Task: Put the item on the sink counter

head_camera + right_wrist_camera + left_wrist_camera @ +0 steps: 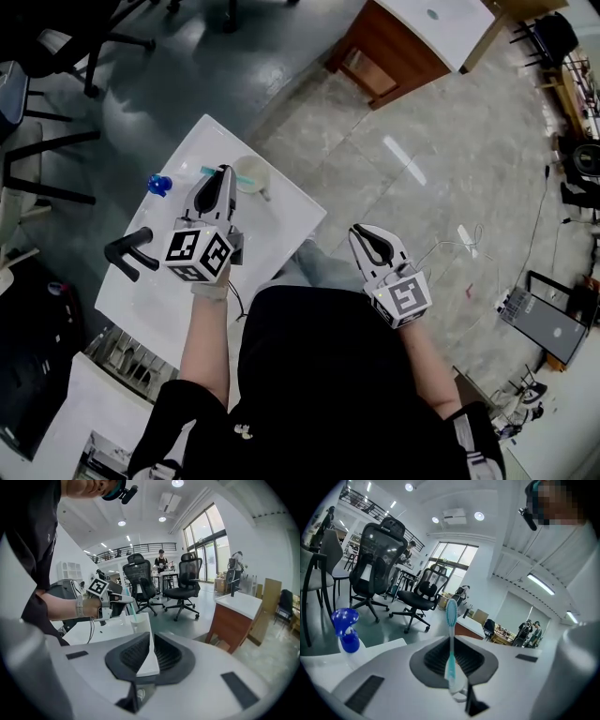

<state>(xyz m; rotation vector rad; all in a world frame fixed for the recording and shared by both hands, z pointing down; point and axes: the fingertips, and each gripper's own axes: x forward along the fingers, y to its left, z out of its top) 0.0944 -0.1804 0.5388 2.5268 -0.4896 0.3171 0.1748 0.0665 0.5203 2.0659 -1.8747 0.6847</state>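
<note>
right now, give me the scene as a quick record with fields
left gripper: shut on toothbrush, above the counter
right gripper: jaws together, nothing between them, off the counter's right side
toothbrush: bristle end sticks out past the jaw tips
on counter: cup, black faucet, blue-capped bottle
task state: toothbrush not yet set down
</note>
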